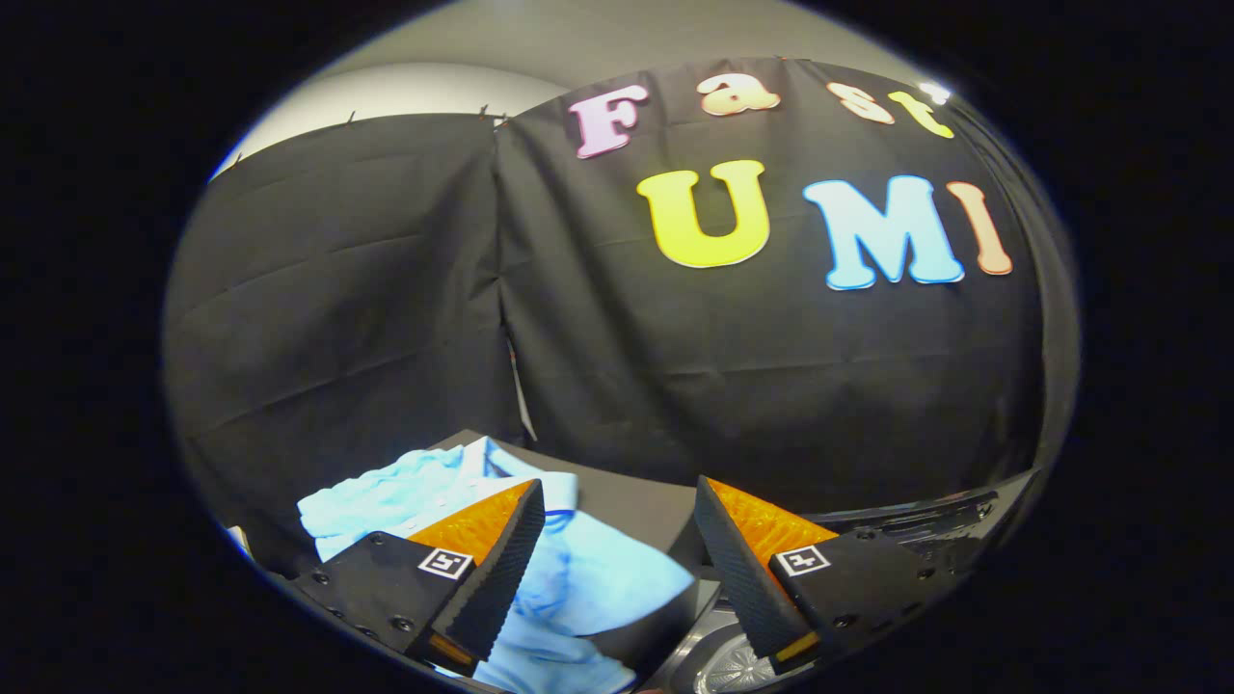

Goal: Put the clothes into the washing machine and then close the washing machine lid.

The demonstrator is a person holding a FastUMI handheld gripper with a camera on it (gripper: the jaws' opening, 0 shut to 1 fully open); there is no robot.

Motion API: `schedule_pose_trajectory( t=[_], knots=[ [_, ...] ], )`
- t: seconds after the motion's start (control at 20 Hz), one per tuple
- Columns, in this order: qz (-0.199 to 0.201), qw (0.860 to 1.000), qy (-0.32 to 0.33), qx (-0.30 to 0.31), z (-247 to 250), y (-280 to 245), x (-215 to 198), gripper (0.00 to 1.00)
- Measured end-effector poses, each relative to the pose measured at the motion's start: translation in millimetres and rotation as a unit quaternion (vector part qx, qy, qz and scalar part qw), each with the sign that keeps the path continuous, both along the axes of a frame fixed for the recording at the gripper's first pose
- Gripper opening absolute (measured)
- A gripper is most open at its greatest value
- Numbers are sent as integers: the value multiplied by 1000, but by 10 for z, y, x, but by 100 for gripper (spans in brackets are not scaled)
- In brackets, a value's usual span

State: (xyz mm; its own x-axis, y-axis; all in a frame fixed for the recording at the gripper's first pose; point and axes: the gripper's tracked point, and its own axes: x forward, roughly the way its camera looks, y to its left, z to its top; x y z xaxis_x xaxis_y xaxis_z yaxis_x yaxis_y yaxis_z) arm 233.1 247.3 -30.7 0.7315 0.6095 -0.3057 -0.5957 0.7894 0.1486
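A light blue garment (588, 578), soft and rumpled, with what looks like a shirt collar at its far end, lies heaped on a dark flat surface (631, 501) that seems to be the top of the washing machine (925, 525). From the midpoint of the tongs (617, 506) the cloth spreads from about 9 o'clock, behind the left finger (482, 564), round to 6 o'clock, where it fills most of the gap between the two fingers and hangs down over the near edge of the dark surface. At roughly 5 o'clock, low beside the right finger (752, 569), a grey curved rim and a patterned metal disc (737, 665) show, apparently the inside of the drum; whether any cloth lies in it cannot be told. The tongs are released, the fingers spread wide with nothing pressed between them; the ribbed inner pads face each other across the garment without visibly touching it. To the right, around 3 o'clock, runs a glossy black moulded panel of the machine with small fasteners. Beyond everything hangs creased black cloth (366, 289) in two panels that meet at a seam near 12 o'clock.
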Motion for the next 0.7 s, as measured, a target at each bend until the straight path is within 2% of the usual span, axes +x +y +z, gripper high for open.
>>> schedule_pose_trajectory(
  t=[0.3, 0.45, 0.55, 0.7],
  knots=[
    [68, 996, 42, -30, -158, 731, -524, 98],
    [103, 990, 63, -73, -377, 1004, -744, 98],
    [118, 986, 72, -97, -487, 1138, -859, 98],
    [121, 982, 81, -123, -620, 1268, -929, 98]
  ],
)
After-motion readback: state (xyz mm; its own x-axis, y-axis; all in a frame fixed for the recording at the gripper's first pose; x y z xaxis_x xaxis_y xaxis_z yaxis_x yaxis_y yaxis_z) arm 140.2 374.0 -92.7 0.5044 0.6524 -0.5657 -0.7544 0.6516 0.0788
